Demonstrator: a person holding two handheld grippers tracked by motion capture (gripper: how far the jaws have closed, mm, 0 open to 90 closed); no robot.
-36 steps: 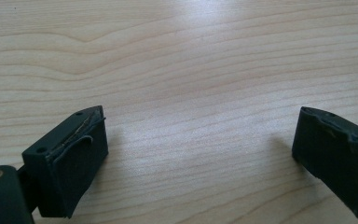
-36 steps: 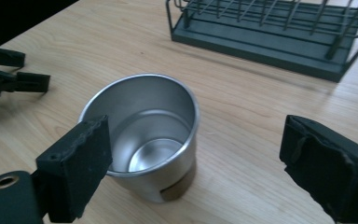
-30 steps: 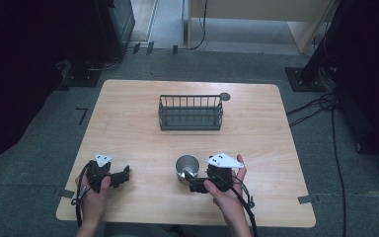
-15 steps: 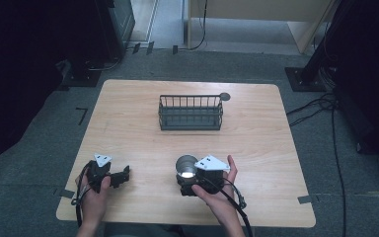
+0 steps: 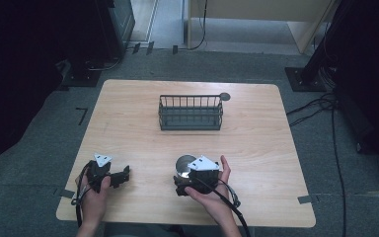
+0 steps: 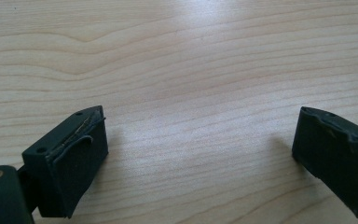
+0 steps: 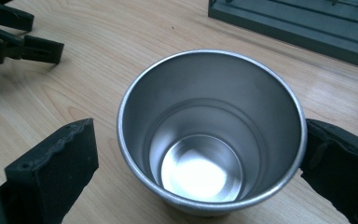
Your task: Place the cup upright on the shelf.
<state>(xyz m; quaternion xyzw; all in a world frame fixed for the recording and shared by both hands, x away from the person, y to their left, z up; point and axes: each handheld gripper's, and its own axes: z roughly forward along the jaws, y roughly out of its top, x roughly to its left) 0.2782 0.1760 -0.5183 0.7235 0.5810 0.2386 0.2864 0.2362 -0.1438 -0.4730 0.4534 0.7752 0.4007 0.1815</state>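
Jaws spread wide, the left gripper [image 5: 121, 176] rested on bare table [image 5: 256, 138] at the near left. Rightward, the right gripper [image 7: 200, 163] stood parted around the upright steel cup [image 7: 209, 130], its right jaw touching the rim, near the wire basket [image 5: 191, 112].

High view looks forward and down from above the person's side, far off, whole bench [image 5: 256, 148] in frame. Left claw [image 6: 196, 154] view sits very close over bare wood; right claw [image 7: 196, 158] view looks down into the steel cup [image 7: 209, 130]. Both high and right views share the wire basket [image 5: 191, 112] (its base edge only in the latter).
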